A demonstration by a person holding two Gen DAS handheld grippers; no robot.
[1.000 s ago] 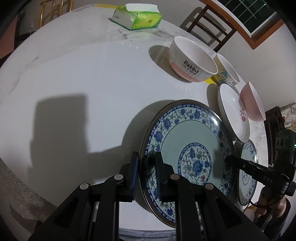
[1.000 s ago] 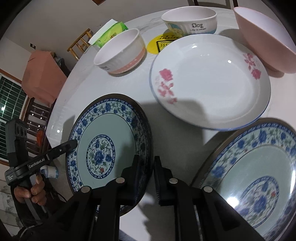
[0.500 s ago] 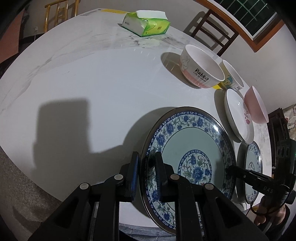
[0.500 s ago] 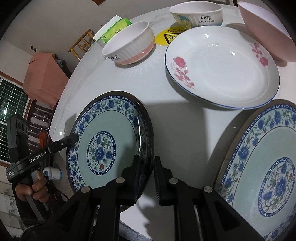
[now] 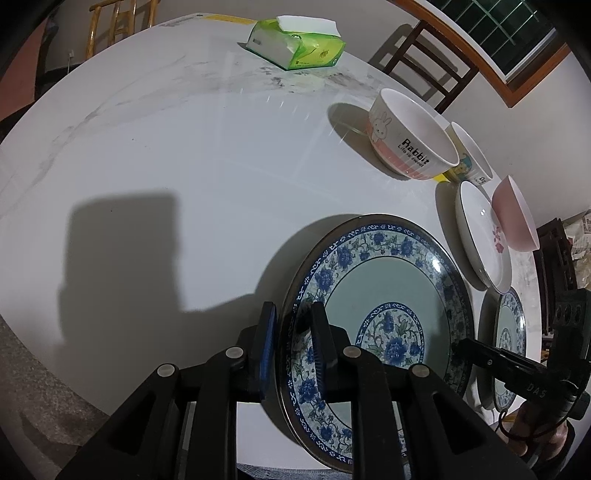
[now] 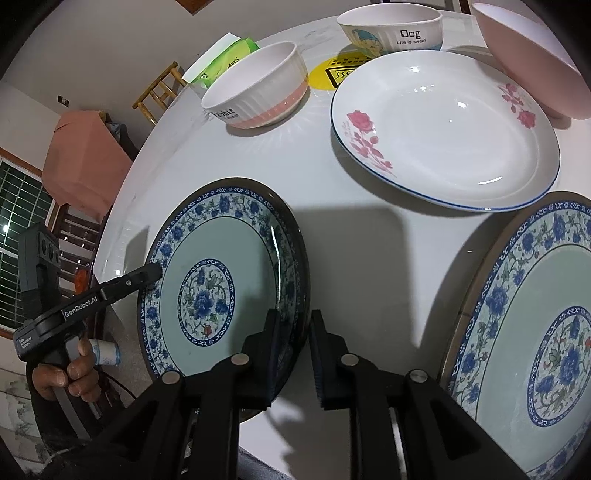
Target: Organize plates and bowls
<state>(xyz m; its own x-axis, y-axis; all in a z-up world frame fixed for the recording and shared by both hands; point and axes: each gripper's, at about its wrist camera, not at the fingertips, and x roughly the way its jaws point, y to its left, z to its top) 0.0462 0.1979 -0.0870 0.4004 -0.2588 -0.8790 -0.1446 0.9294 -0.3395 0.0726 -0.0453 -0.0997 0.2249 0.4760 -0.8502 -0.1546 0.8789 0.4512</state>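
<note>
- Two grippers share one blue-patterned plate (image 5: 384, 317) over a white round table (image 5: 184, 184): the left gripper (image 5: 291, 343) has the plate's near-left rim between its nearly closed fingers, and the right gripper (image 6: 291, 350) straddles the opposite rim.
- Both sets of jaws have just eased open a touch. In the right wrist view a sliver of gap seems to show between the outer pad and the rim, though the fisheye edge makes that hard to judge; the plate is between the jaws either way.
- The plate sits tilted near the table's front edge. A second blue-patterned plate (image 6: 535, 350) lies just beside it, with a rose-printed white plate (image 6: 443, 129), a rabbit bowl (image 5: 410, 140), a dog bowl (image 6: 391, 29) and a pink bowl (image 6: 528, 55) grouped beyond.
- Risk: with both grips loosening, the glazed rim could slip out and the plate drop flat or slide off the table's near edge.
- Risk: uneven release, one side before the other, would swing the plate into its neighbour and chip a rim.
- A green tissue pack (image 5: 295, 48) lies well clear at the far side.
</note>
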